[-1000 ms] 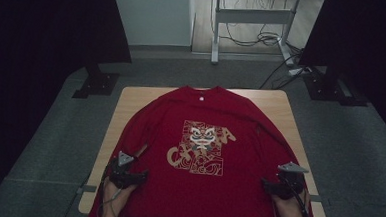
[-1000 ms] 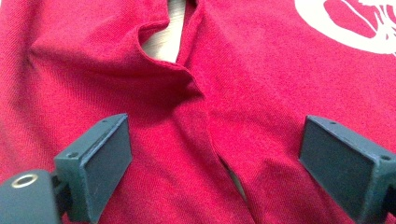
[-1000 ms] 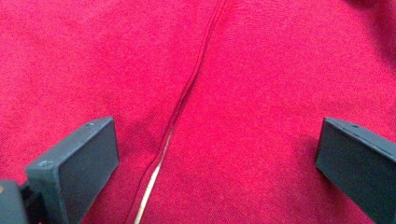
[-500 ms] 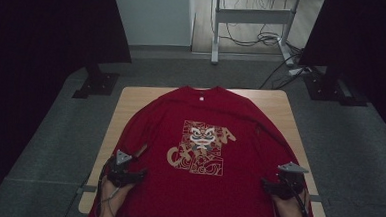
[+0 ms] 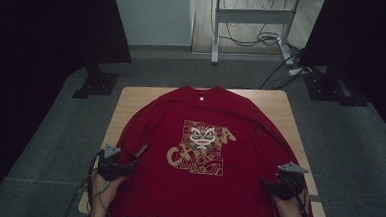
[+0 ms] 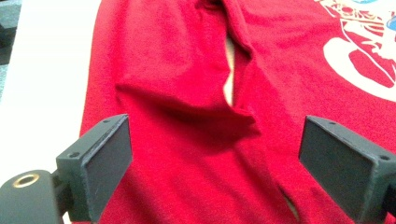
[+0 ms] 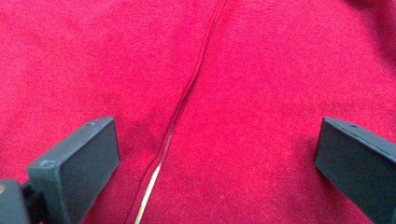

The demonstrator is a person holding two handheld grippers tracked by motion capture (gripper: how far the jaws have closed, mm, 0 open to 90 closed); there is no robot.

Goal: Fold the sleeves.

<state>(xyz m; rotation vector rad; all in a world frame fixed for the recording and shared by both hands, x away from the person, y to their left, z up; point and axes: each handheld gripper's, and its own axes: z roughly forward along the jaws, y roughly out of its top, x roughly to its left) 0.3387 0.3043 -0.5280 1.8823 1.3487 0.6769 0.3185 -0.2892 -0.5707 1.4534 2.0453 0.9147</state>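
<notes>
In the high view, a red shirt (image 5: 198,159) with a printed design (image 5: 201,148) on its front is seen spread flat over the wooden worktop (image 5: 281,105), collar at the far edge and hem hanging over the near edge. The left gripper (image 5: 128,166) is held at the shirt's left side near the hem, beside the sleeve, and the right gripper (image 5: 268,185) at the right side near the hem; the shirt's body is spread between them.

In the left gripper view, the jaws are seen standing wide apart with nothing clamped. Between and ahead of the left gripper (image 6: 215,158) lies the shirt (image 6: 187,154): a rumpled sleeve fold with a narrow gap along the side seam, through which a sliver of worktop shows. The bare worktop (image 6: 42,93) lies beyond the left-hand jaw, and part of the pale print (image 6: 364,60) ahead of the right-hand jaw.

In the right gripper view, the jaws are likewise seen spread wide, with nothing pinched. Flat red fabric (image 7: 261,93) lies between and ahead of the right gripper (image 7: 217,158), and a seam (image 7: 187,98) runs away from the left-hand jaw.
</notes>
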